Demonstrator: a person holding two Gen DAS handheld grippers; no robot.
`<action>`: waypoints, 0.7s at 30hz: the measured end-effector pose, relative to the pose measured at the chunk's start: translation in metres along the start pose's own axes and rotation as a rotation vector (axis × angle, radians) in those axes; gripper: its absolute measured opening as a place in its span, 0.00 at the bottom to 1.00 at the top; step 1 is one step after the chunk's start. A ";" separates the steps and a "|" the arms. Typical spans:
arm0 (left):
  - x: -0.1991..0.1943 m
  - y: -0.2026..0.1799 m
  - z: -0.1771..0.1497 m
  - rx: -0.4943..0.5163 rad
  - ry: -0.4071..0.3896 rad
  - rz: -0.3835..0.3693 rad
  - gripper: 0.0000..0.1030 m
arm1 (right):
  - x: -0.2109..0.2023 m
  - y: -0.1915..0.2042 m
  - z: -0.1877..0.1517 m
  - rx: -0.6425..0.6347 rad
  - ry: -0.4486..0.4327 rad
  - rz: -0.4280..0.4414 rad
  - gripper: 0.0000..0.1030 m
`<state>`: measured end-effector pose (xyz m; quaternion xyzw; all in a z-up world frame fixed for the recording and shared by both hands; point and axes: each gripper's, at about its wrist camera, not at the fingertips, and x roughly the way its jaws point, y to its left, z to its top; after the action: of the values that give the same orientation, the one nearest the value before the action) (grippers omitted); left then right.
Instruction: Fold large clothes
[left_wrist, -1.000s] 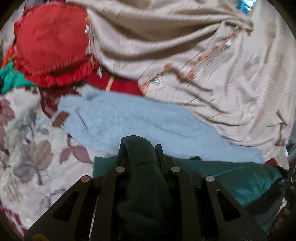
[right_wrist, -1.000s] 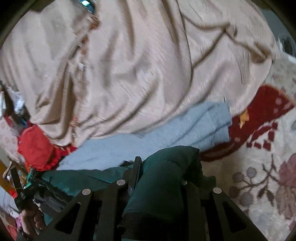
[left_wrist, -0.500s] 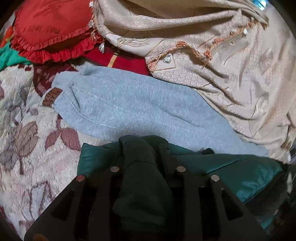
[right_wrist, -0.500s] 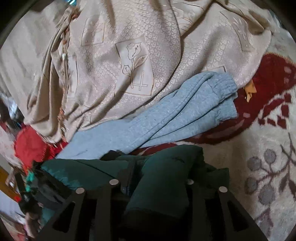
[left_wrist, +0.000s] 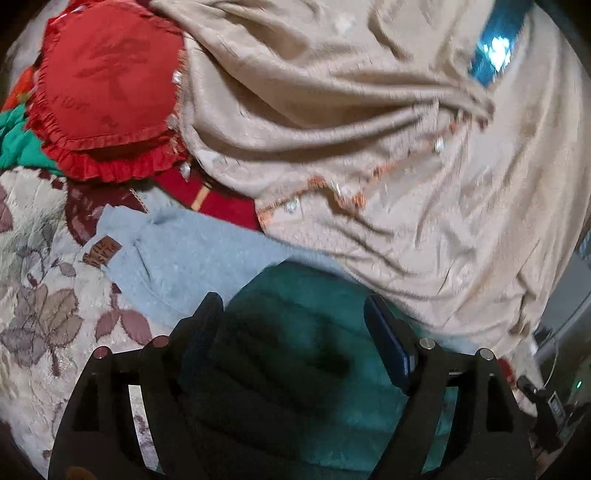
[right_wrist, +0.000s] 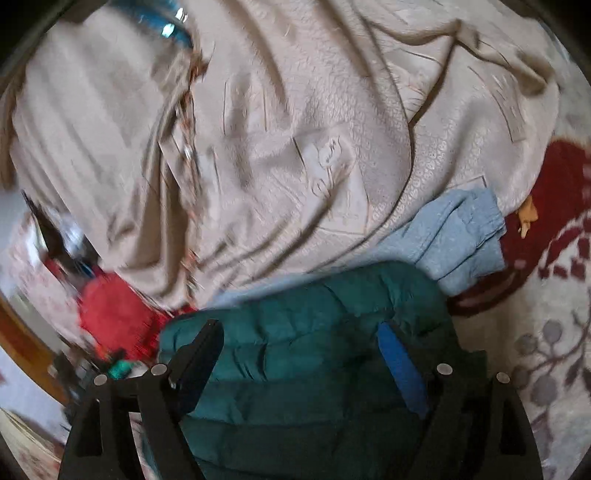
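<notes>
Your left hand-held gripper (left_wrist: 291, 314) and right hand-held gripper (right_wrist: 299, 339) have both just been opening, fingers now spread wide and holding nothing, the green puffer jacket (right_wrist: 306, 339) lying loose between and under them. The jacket rests on the floral carpet (left_wrist: 40, 295), its long axis running left to right, one end beneath each gripper. Just beyond lie the folded grey sweatpants (left_wrist: 192, 258) and, farther, a beige cloth (right_wrist: 295, 147).
</notes>
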<state>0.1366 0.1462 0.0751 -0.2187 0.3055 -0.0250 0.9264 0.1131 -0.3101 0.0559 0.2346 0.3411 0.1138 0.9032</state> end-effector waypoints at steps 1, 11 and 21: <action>0.005 -0.004 0.000 0.013 0.016 0.006 0.77 | 0.008 0.006 0.003 -0.035 0.024 -0.028 0.81; 0.095 -0.040 -0.003 0.302 0.183 0.289 0.77 | 0.111 -0.004 0.007 -0.215 0.353 -0.287 0.82; 0.139 -0.011 -0.041 0.292 0.354 0.400 0.81 | 0.138 -0.046 0.000 -0.108 0.402 -0.269 0.95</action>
<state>0.2263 0.0950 -0.0267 -0.0109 0.4924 0.0767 0.8669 0.2171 -0.2995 -0.0451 0.1110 0.5356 0.0551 0.8354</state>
